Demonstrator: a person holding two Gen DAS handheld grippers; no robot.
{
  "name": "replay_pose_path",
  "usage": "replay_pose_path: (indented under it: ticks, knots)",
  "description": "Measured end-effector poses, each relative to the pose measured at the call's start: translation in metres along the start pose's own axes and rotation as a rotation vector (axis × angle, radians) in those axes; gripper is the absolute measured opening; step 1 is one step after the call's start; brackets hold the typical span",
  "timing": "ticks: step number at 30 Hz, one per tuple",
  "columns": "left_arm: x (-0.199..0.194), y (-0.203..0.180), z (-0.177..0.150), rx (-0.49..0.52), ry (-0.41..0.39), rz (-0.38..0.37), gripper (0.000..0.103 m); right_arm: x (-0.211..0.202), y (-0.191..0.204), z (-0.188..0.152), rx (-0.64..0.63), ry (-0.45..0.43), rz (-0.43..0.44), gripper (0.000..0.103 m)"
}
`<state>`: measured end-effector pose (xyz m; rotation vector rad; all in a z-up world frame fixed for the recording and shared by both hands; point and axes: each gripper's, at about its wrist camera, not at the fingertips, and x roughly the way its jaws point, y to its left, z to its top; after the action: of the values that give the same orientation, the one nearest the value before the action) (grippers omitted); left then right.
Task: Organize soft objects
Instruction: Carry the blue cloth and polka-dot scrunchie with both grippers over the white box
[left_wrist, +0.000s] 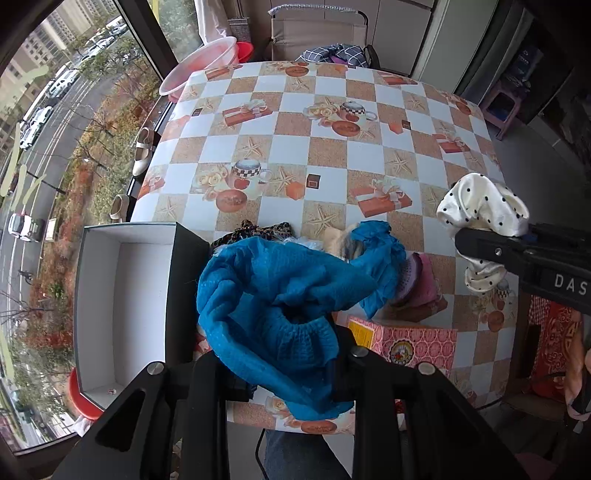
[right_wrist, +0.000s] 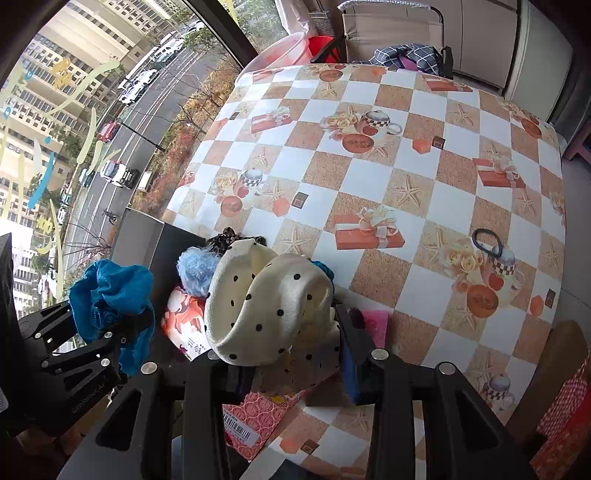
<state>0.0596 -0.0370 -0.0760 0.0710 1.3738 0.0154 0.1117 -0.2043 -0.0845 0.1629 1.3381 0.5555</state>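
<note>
Left gripper (left_wrist: 280, 369): jaws clamped on blue scrunchie (left_wrist: 273, 295).
Right gripper (right_wrist: 291, 354): jaws clamped on cream dotted scrunchie (right_wrist: 273, 306).
Box (left_wrist: 122, 310): open, left of both.

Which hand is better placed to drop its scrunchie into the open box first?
Probably left: its gripper holds the blue scrunchie right beside the open box.

A pink basin (left_wrist: 201, 70) and 2 pale shoes (left_wrist: 142, 153) sit beside the window.

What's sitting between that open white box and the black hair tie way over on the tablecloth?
In the right wrist view, between the box and hair tie: a heap of scrunchies, then bare tablecloth.
</note>
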Motion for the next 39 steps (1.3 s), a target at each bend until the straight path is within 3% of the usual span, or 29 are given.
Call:
replay_pose_path:
  ticks: [8, 13, 25, 30, 39]
  knots:
    - [0.001, 0.005, -0.027, 0.101, -0.011, -0.036, 0.029, -0.002, 0.014, -0.04, 0.069, -0.008, -0.002, 0.039]
    - [0.006, 0.017, -0.054, 0.189, 0.0, -0.088, 0.029, 0.001, 0.029, -0.07, 0.155, -0.018, -0.055, 0.039]
    - [-0.012, 0.043, -0.081, 0.36, -0.069, -0.199, 0.029, 0.004, 0.103, -0.12, 0.242, -0.058, -0.114, 0.039]
    - [-0.014, 0.067, -0.086, 0.347, -0.086, -0.223, 0.029, 0.015, 0.136, -0.122, 0.203, -0.045, -0.132, 0.039]
    - [-0.018, 0.125, -0.087, 0.209, -0.132, -0.224, 0.029, 0.038, 0.188, -0.112, 0.077, 0.003, -0.158, 0.039]
